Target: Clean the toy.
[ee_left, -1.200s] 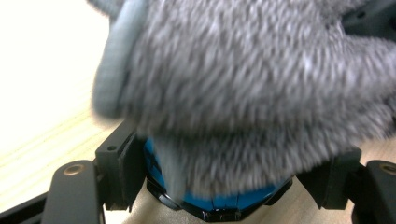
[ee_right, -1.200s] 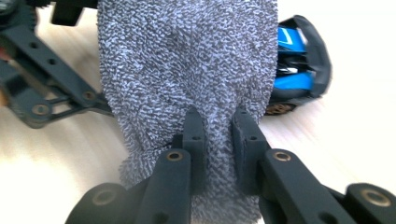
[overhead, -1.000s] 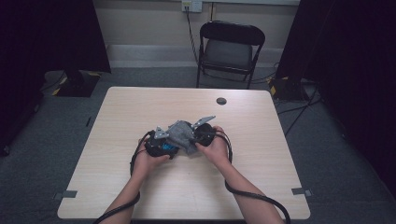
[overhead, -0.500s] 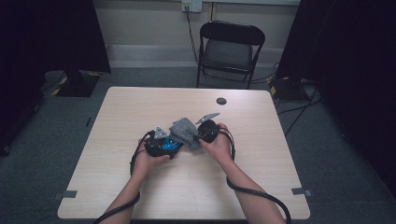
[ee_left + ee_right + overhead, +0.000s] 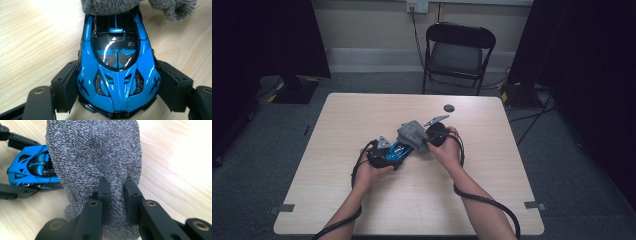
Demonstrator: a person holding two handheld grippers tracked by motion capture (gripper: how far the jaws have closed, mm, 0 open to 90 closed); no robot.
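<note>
Wiping seems to be the work in hand: a blue toy car (image 5: 117,62) sits low in the middle of the left gripper view, clamped at its flanks by the left gripper (image 5: 117,92), whose pads press on both sides of the body. In the high view the car (image 5: 398,149) lies just left of centre on the table (image 5: 337,165), its far end under a grey cloth (image 5: 413,136). The right gripper (image 5: 117,197) has its jaws pinched tight on a fold of that cloth (image 5: 95,152), which drapes over the car's rear at the left of the right gripper view, where the car (image 5: 32,167) shows beside it.

Risks, as I judge them: the glossy body could squirt out of the left pads if the cloth drags hard along it, since the grip is only on the curved sides. The cloth could also slip out of the pinch, as only a small fold is held. A snag on the car's edges might twist it in the jaws.

No containers are on the table; a small dark disc (image 5: 449,108) lies alone toward the upper right of the top, well apart, and a folding chair (image 5: 459,55) stands beyond
</note>
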